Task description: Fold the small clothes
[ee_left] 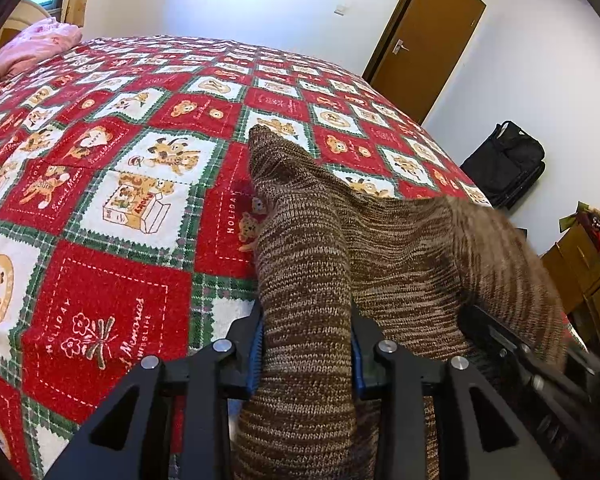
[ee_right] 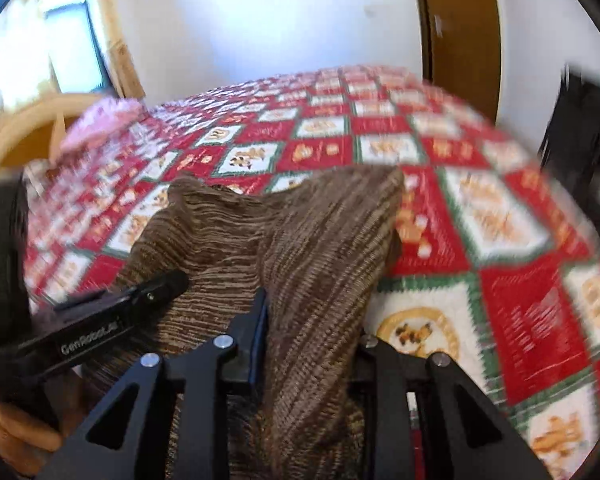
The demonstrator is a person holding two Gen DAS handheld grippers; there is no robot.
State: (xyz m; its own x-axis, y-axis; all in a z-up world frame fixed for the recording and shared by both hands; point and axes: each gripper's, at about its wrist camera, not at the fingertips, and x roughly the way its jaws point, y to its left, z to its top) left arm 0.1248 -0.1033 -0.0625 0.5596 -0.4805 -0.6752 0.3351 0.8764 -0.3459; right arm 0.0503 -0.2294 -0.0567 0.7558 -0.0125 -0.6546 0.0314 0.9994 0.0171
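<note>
A small brown and beige striped knit garment [ee_left: 364,248] hangs over the red, white and green patchwork bedspread [ee_left: 112,208]. My left gripper [ee_left: 306,344] is shut on a bunched fold of it. My right gripper [ee_right: 312,332] is shut on another part of the same garment [ee_right: 300,240], held above the bed. The right gripper's body shows at the right of the left wrist view [ee_left: 532,360]. The left gripper's body shows at the left of the right wrist view [ee_right: 100,320]. The right wrist view is blurred by motion.
A pink cloth [ee_left: 36,46] lies at the bed's far left corner. A brown door [ee_left: 424,36] and a black suitcase [ee_left: 508,164] stand by the far wall. A wooden cabinet [ee_left: 580,272] is at the right.
</note>
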